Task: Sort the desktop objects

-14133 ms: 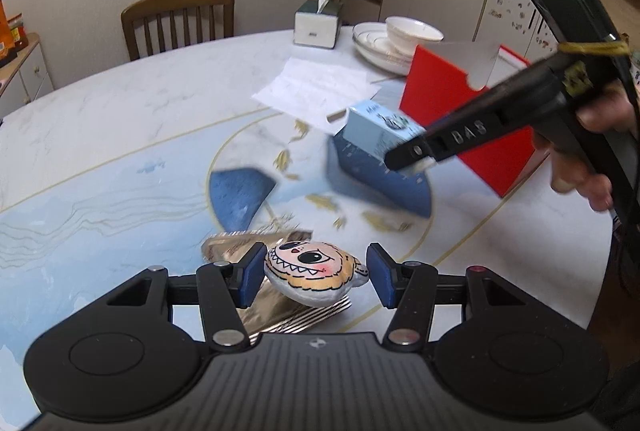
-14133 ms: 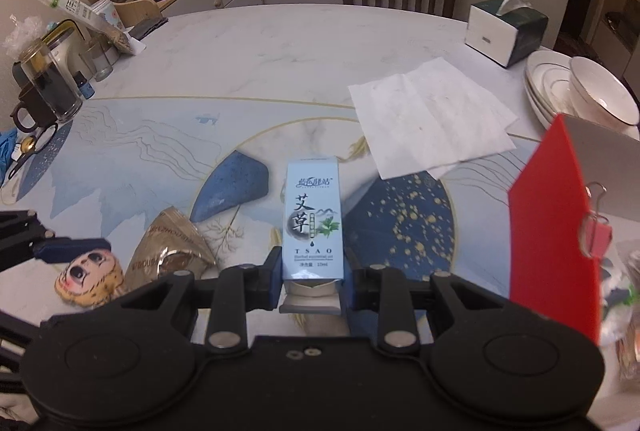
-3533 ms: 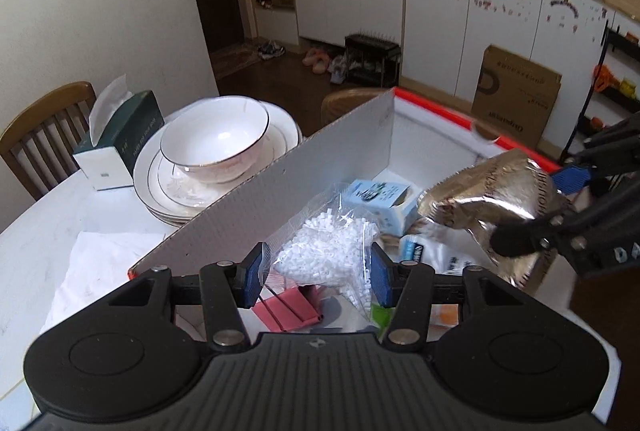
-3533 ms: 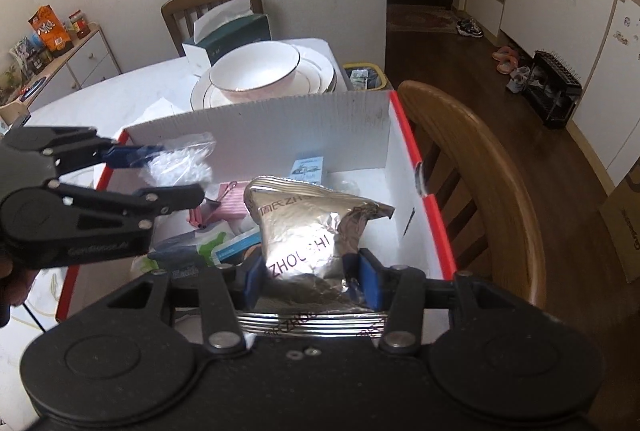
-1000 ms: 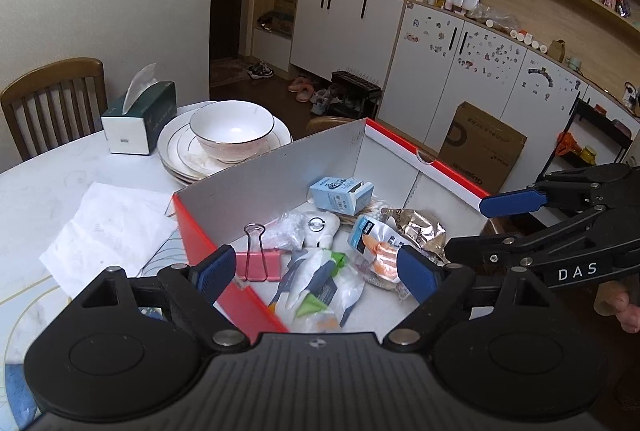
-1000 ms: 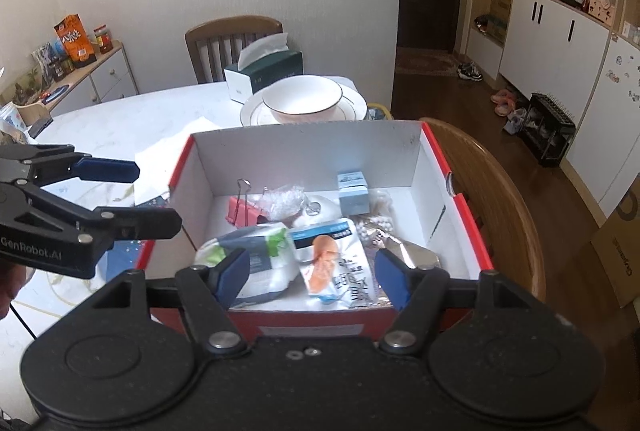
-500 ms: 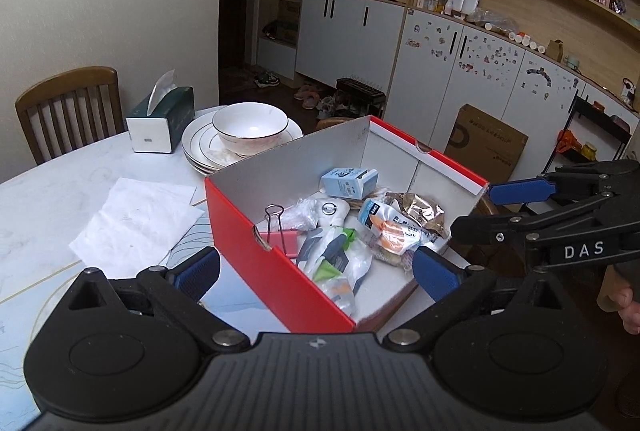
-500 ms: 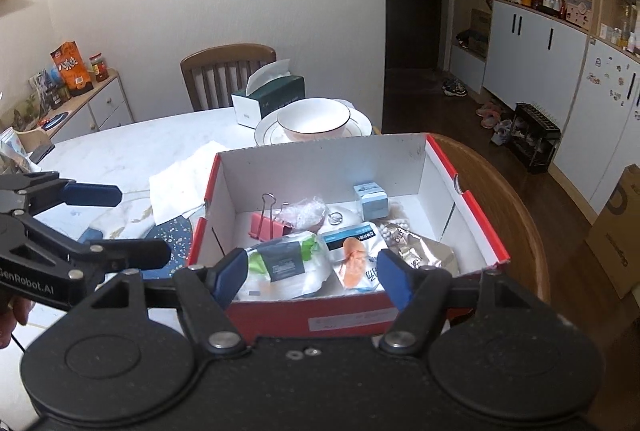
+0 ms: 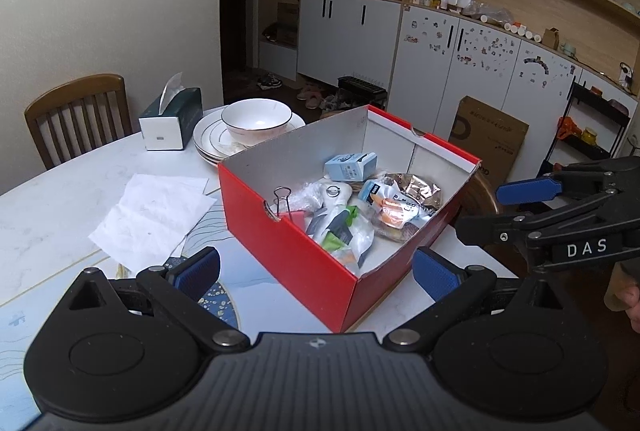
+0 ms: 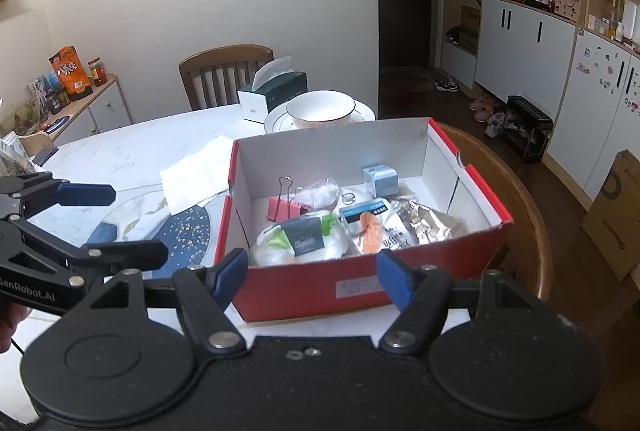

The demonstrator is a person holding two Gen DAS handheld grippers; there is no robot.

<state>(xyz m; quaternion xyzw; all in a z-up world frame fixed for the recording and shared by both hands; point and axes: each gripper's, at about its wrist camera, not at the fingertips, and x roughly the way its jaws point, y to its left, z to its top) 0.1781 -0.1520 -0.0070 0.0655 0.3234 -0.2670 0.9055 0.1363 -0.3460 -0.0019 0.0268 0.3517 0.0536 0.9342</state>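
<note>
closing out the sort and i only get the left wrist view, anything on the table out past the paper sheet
observer: yes, the right wrist view shows small items at the far left edge of the table, too small to name.
operator: right fingers holding anything
observer: no, the right gripper is open and empty, facing an end wall of the red box.
operator: any marking on that wall
observer: a white label, low on the wall, too blurred to read.
</note>
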